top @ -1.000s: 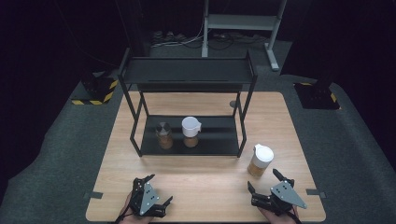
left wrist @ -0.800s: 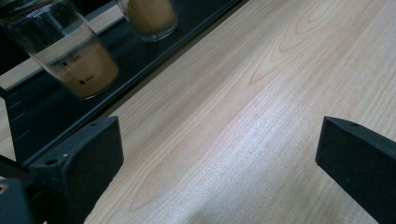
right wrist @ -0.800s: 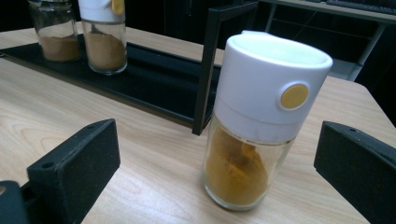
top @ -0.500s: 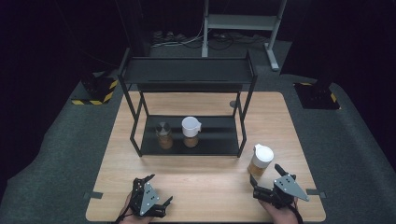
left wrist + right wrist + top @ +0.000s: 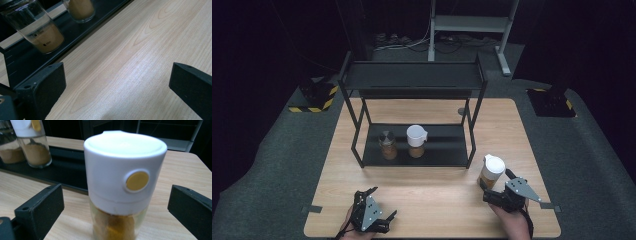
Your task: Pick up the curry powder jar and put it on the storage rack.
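A glass spice jar with a white lid and yellow button [image 5: 491,171] [image 5: 123,185] stands on the wooden table [image 5: 432,195] at the front right. My right gripper [image 5: 490,192] [image 5: 116,207] is open right behind it, its jaws on either side of the jar without touching it. On the lower shelf of a black rack [image 5: 412,150] stand a metal-capped jar [image 5: 387,145] [image 5: 37,27] and a white-lidded jar [image 5: 416,141] [image 5: 81,8], both with brown powder. My left gripper [image 5: 379,210] [image 5: 117,82] is open over bare wood near the front left edge.
The rack's top shelf [image 5: 412,76] spans the table's middle, with legs at its corners. A small round dark thing [image 5: 461,111] lies on the table behind the rack. Dark floor, a yellow-black striped base [image 5: 314,100] and a metal stand [image 5: 472,25] lie beyond.
My right gripper has moved forward and to the left, up to the white-lidded jar at the front right. The left gripper has stayed put.
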